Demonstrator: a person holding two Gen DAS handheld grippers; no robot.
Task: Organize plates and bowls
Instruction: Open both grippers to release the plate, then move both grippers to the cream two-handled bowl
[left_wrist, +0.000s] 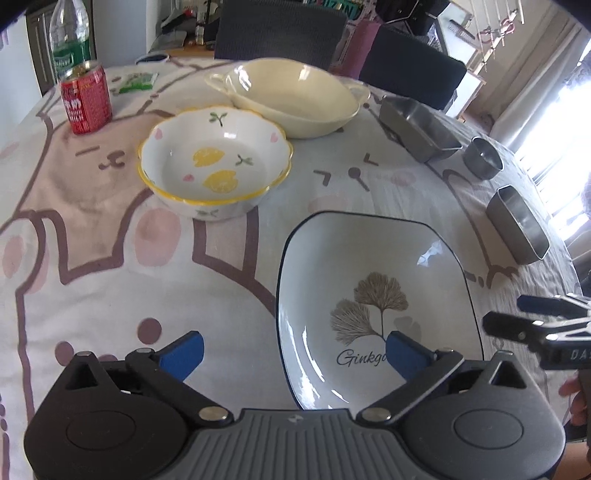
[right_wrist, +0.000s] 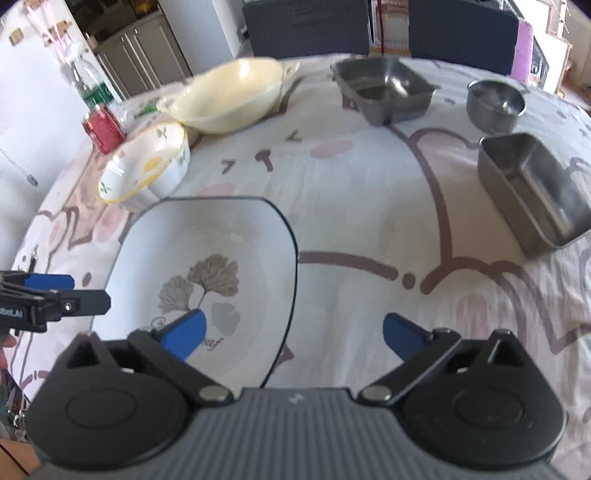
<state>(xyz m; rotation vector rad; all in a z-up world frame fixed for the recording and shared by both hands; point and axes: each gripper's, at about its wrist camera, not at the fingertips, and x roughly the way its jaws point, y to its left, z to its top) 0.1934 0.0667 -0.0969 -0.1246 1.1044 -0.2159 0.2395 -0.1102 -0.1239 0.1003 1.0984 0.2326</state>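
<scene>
A square white plate with a dark rim and a ginkgo leaf print (left_wrist: 376, 295) lies on the table near me; it also shows in the right wrist view (right_wrist: 210, 266). A white bowl with lemon print and yellow rim (left_wrist: 216, 162) stands further back, also seen in the right wrist view (right_wrist: 146, 170). A cream two-handled dish (left_wrist: 291, 98) stands behind it, also in the right wrist view (right_wrist: 229, 98). My left gripper (left_wrist: 293, 352) is open over the plate's left rim. My right gripper (right_wrist: 295, 332) is open over the plate's right rim. Both are empty.
A red can (left_wrist: 86, 99) and a plastic bottle (left_wrist: 70, 37) stand at the far left. Two steel rectangular tins (right_wrist: 384, 88) (right_wrist: 535, 188) and a steel round cup (right_wrist: 495, 103) stand on the right. Dark chairs (left_wrist: 280, 31) stand behind the cloth-covered table (left_wrist: 110, 288).
</scene>
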